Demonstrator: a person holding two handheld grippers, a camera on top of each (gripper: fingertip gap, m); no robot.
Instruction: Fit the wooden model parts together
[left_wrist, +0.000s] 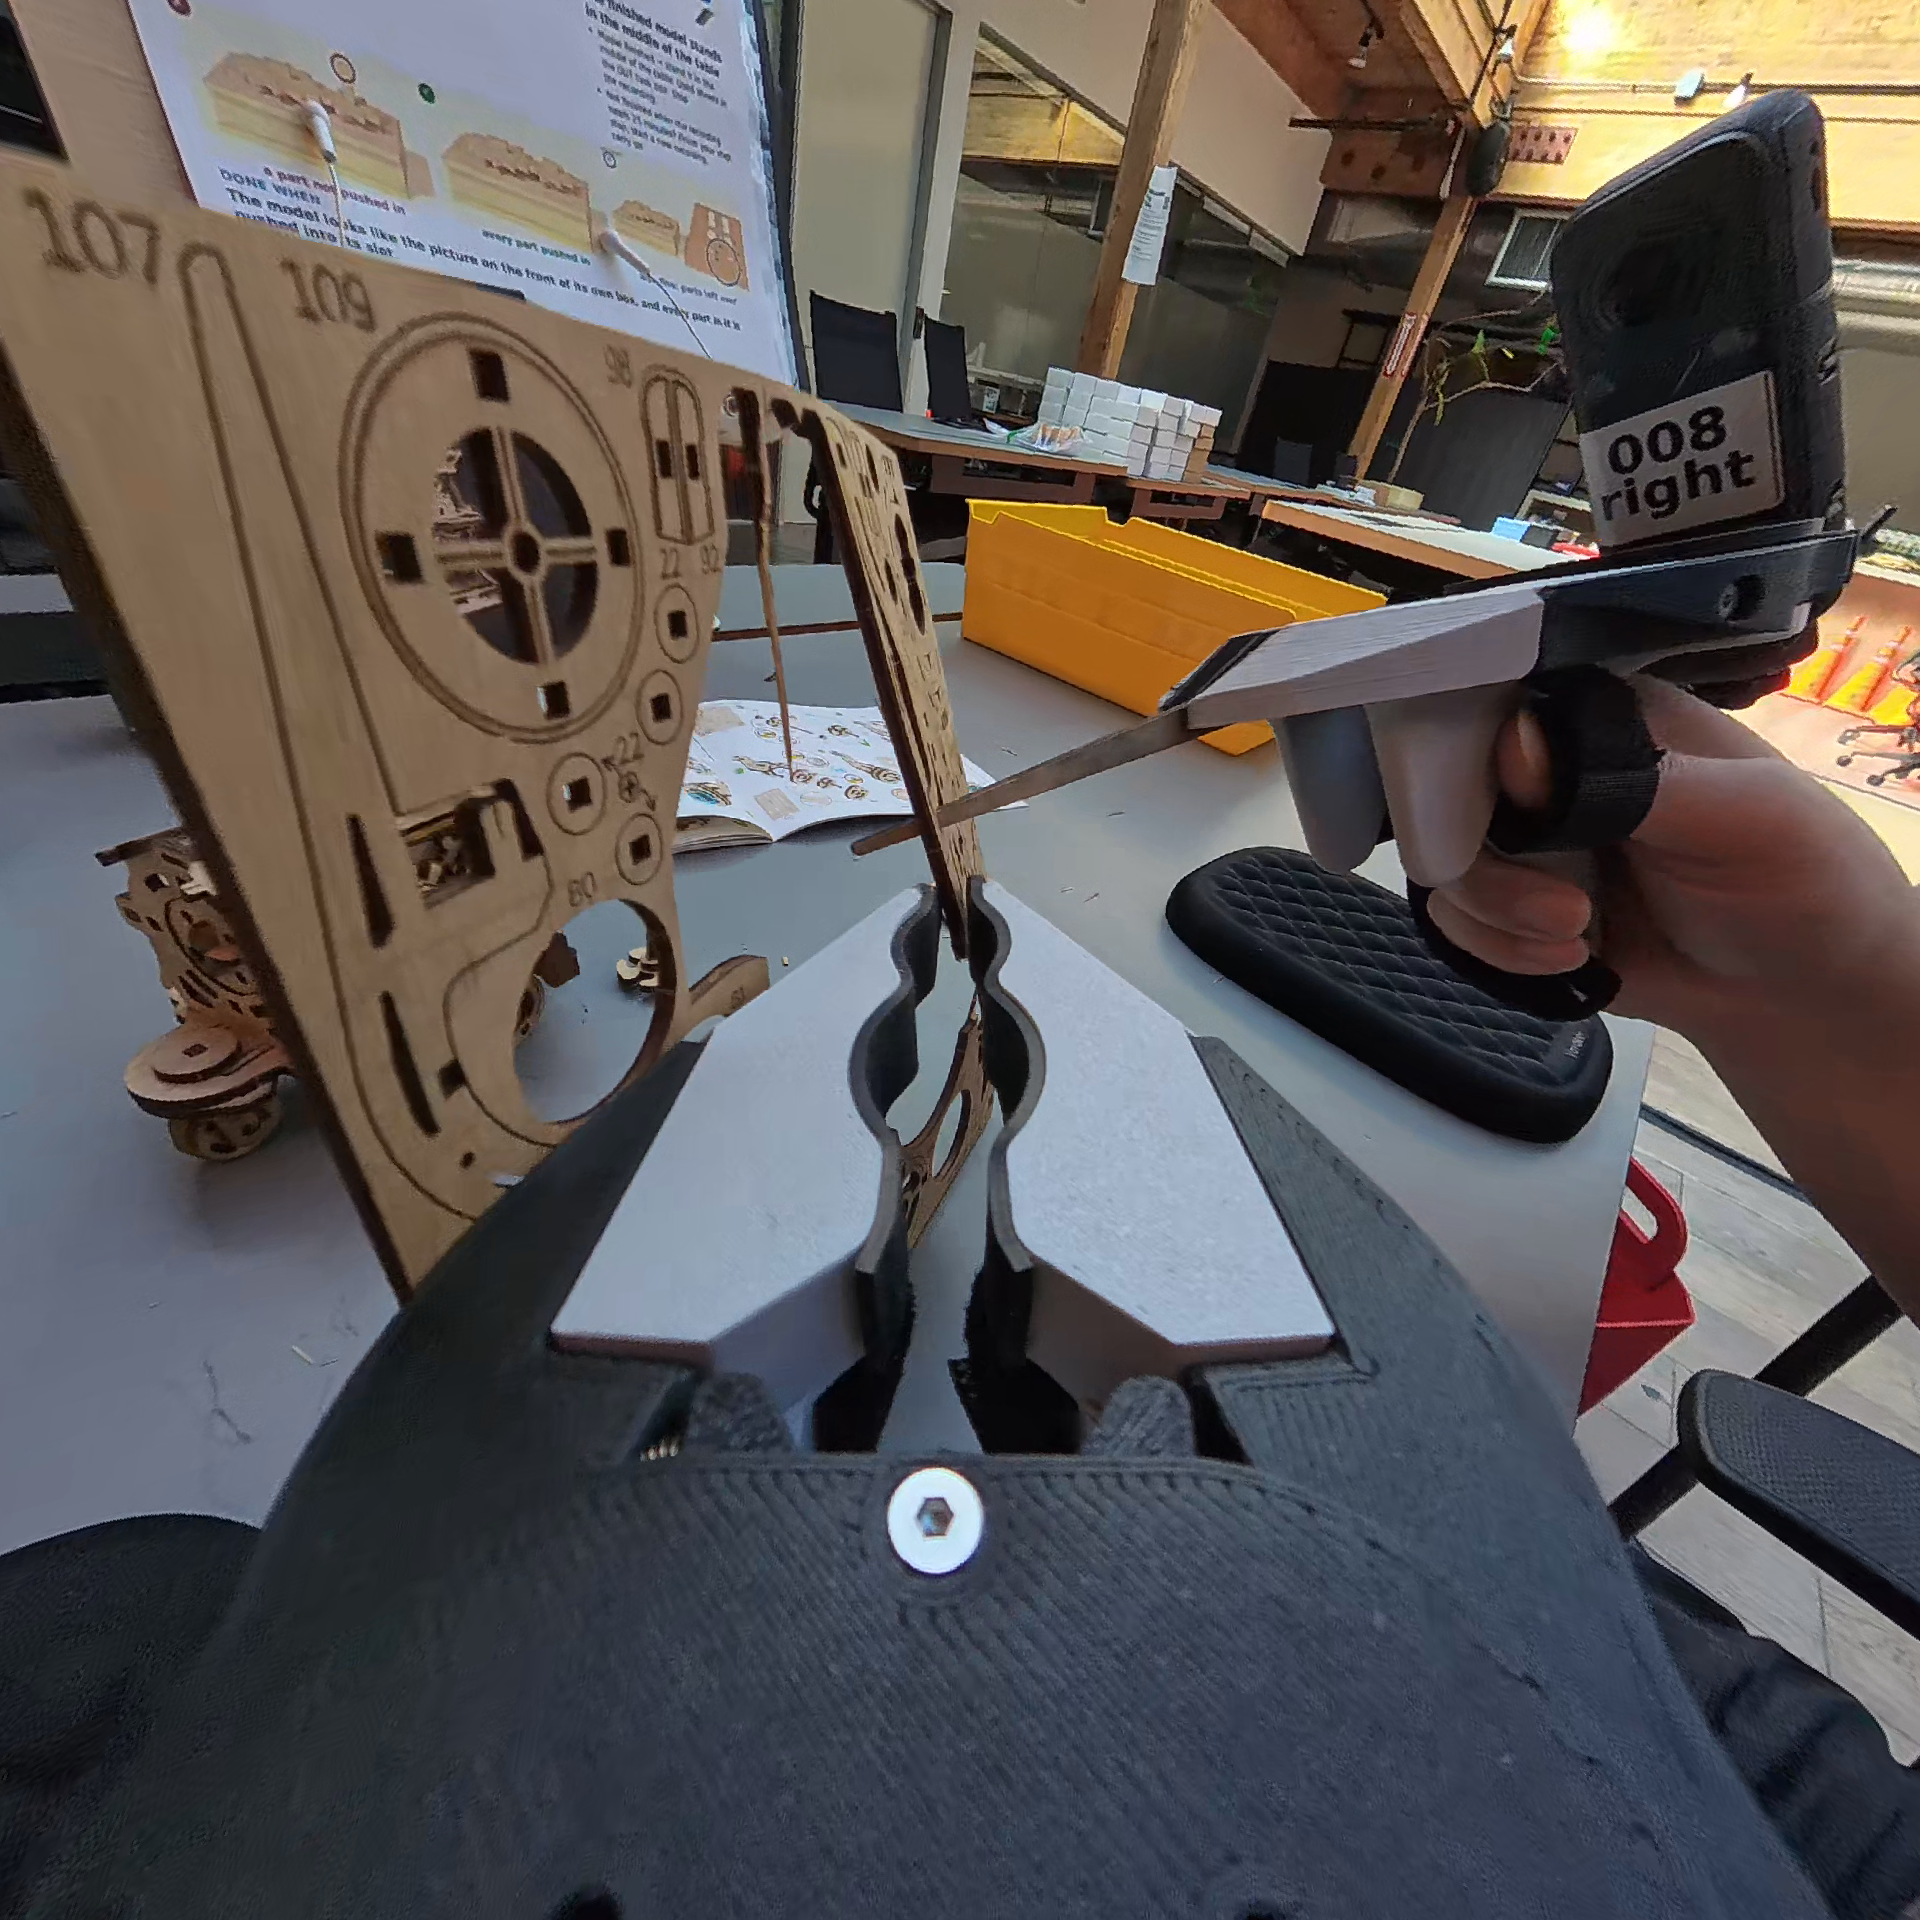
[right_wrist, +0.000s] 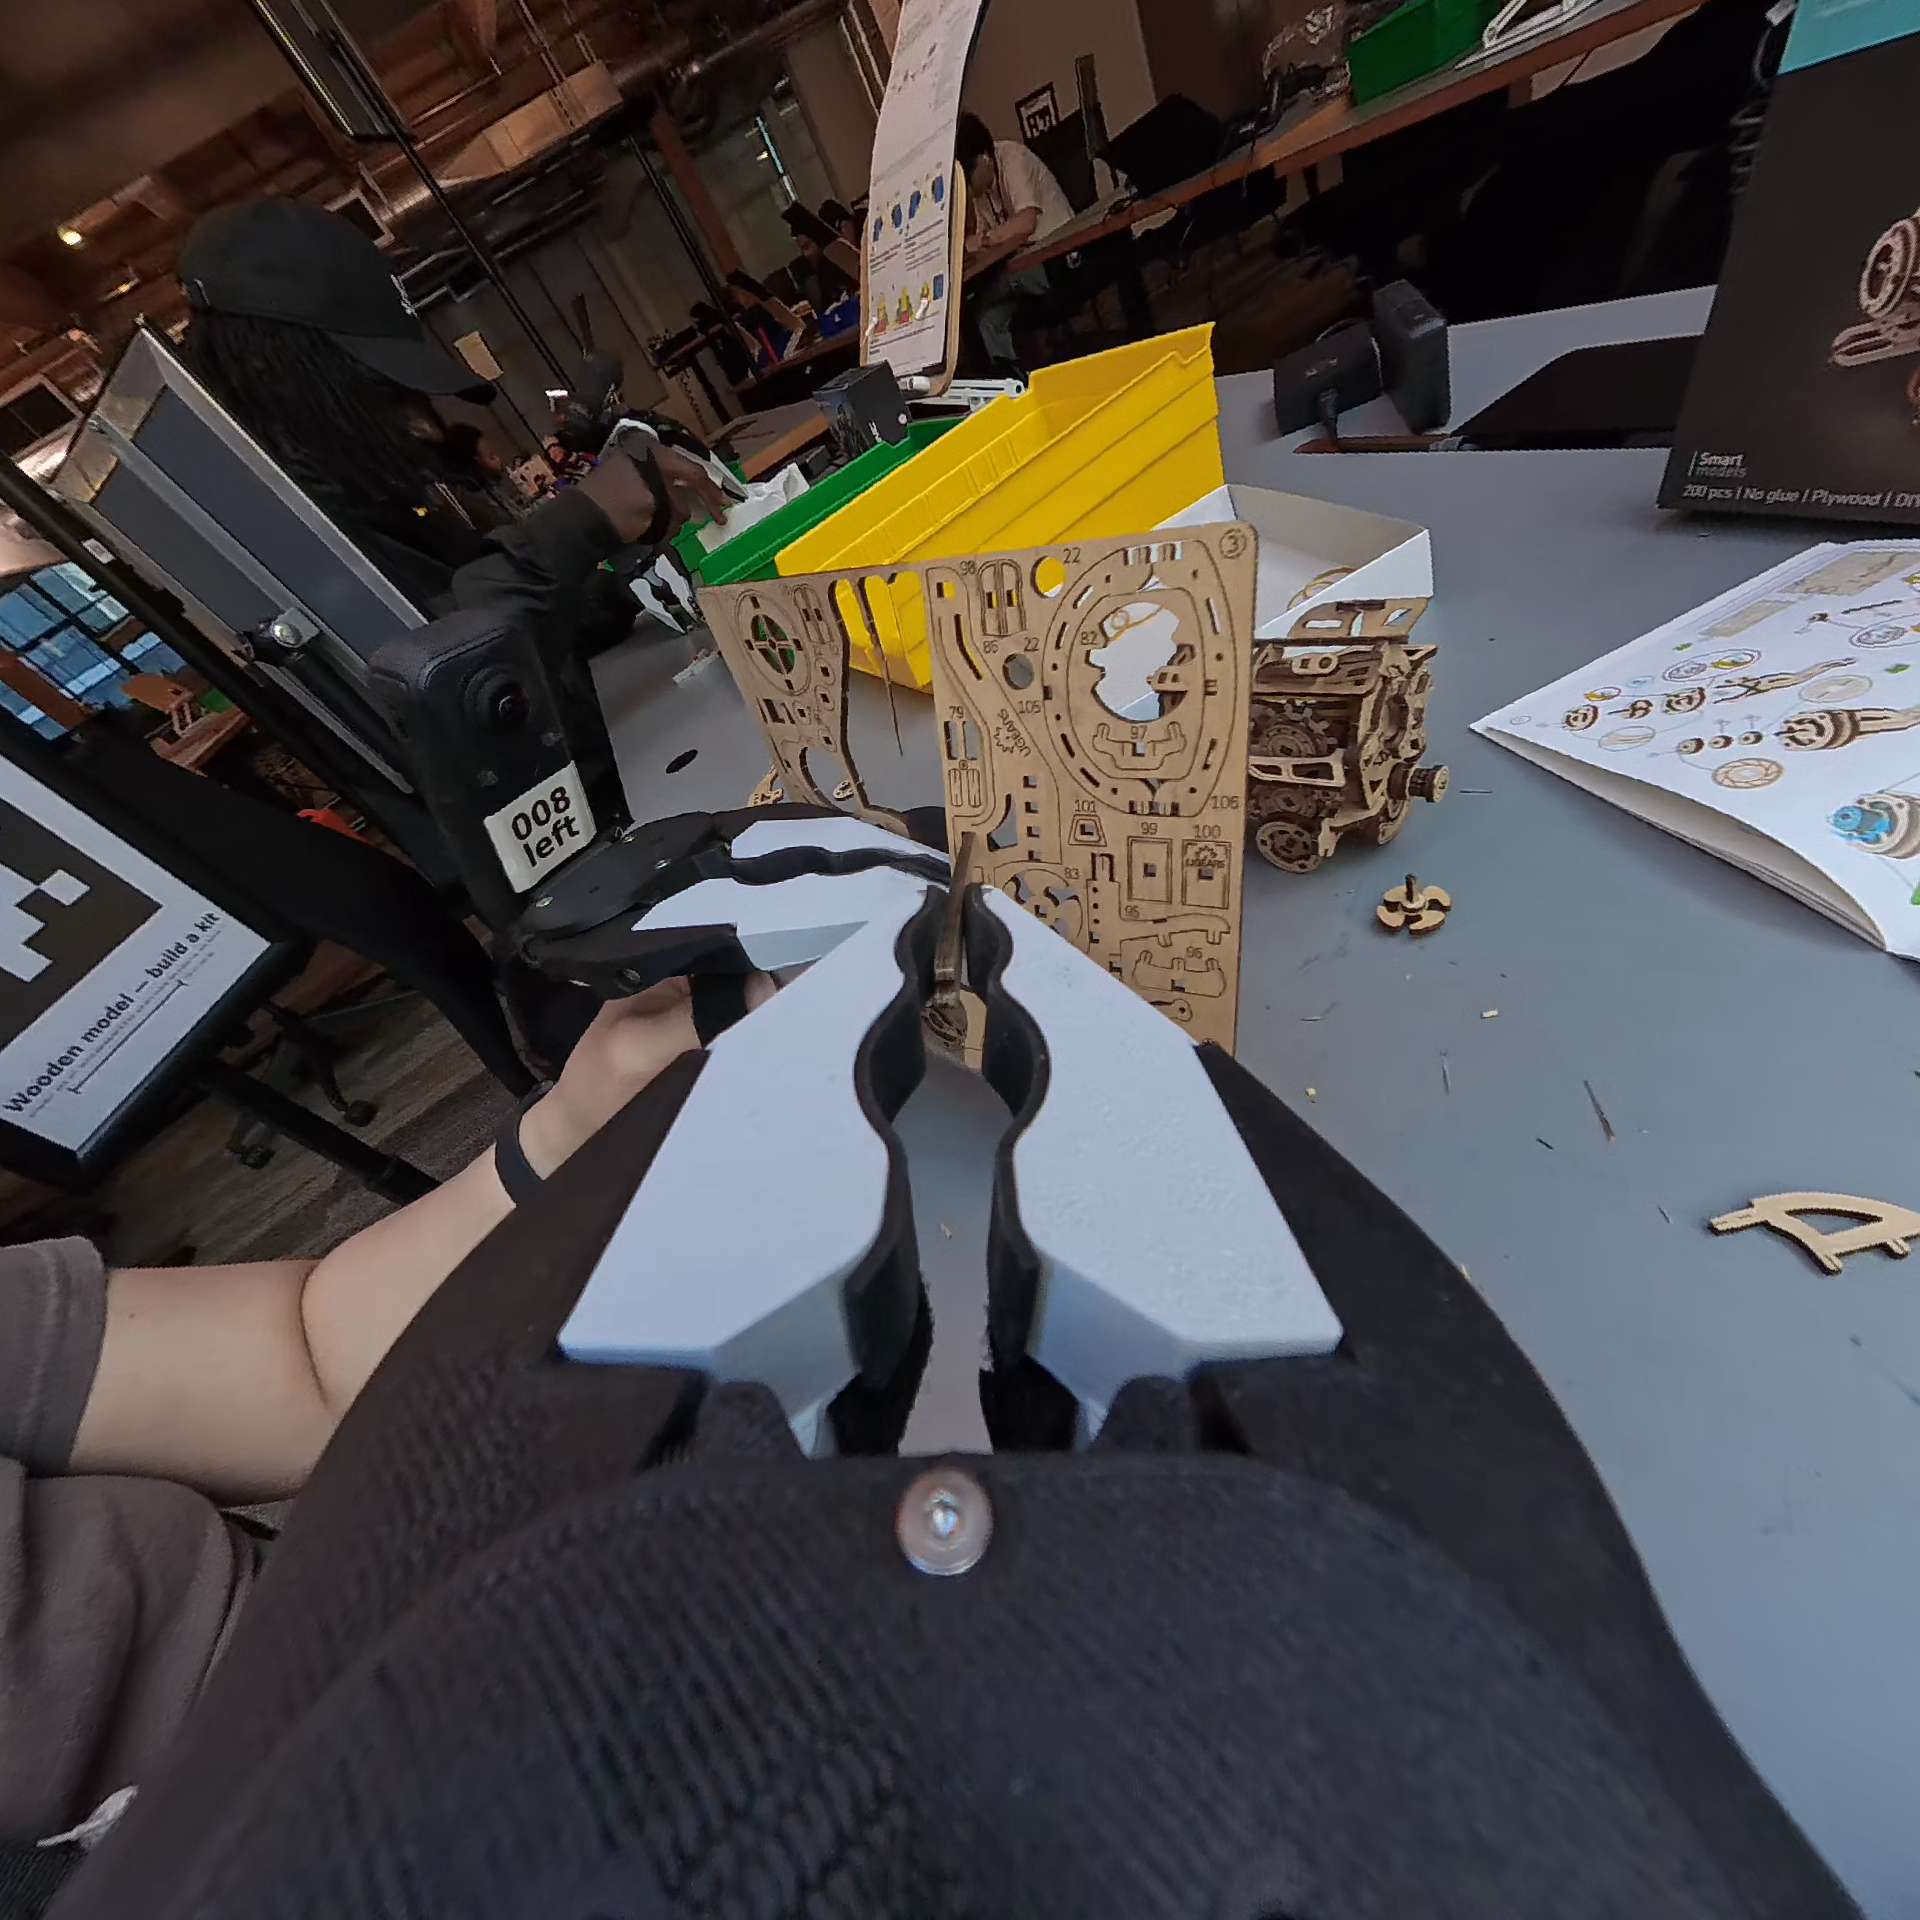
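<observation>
Assembly looks roughly midway: part-built wooden model (right_wrist: 1340, 738) stands centre-right, sheets still full. Left gripper (left_wrist: 951, 914) pinches an upright plywood sheet (left_wrist: 914, 665); right gripper (right_wrist: 951, 914) nips a thin wooden part (right_wrist: 948, 977), perhaps a lever.

small part (right_wrist: 948, 977) in right gripper (right_wrist: 954, 904) mostly hidden; box (right_wrist: 1808, 260) cut off.

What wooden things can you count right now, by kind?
Part sheets: 2
Partly built model: 1
Loose pieces on the table right of the sheets: 2
Piece in the right gripper: 1
Total: 6
</observation>
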